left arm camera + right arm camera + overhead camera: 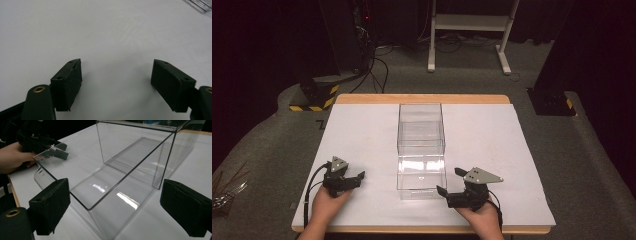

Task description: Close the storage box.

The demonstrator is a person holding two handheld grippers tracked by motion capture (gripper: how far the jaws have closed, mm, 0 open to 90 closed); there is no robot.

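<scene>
A rectangular table point(362, 98) with a pale wooden edge stands on grey speckled carpet. One smooth, matte white sheet point(362, 135) covers almost the whole top.

In the middle of the sheet sits one clear plastic box point(421, 150), long and narrow, with thin, glossy, straight walls. It runs lengthways from the near side of the table toward the far side. In the right gripper view, the box point(120, 202) looks open on top, its floor catches bright reflections, and its near end wall curves at the lower corner.

Two hand-held grippers rest near the front edge, one on each side of the box's near end. Each is black, carries a grey three-cornered plate on top and trails a black cable.

The right gripper point(451, 181), held in the person's right hand point(482, 216), lies just right of the box's near corner. Its jaws are spread wide, with the near end of the box between them in its own view; whether they touch the box cannot be told. They hold nothing.

The left gripper point(354, 179), held in the left hand point(324, 205), lies apart from the box on its left. Its two blocky, dull black pads point(68, 83) stand wide apart over bare white sheet, grasping nothing.
</scene>
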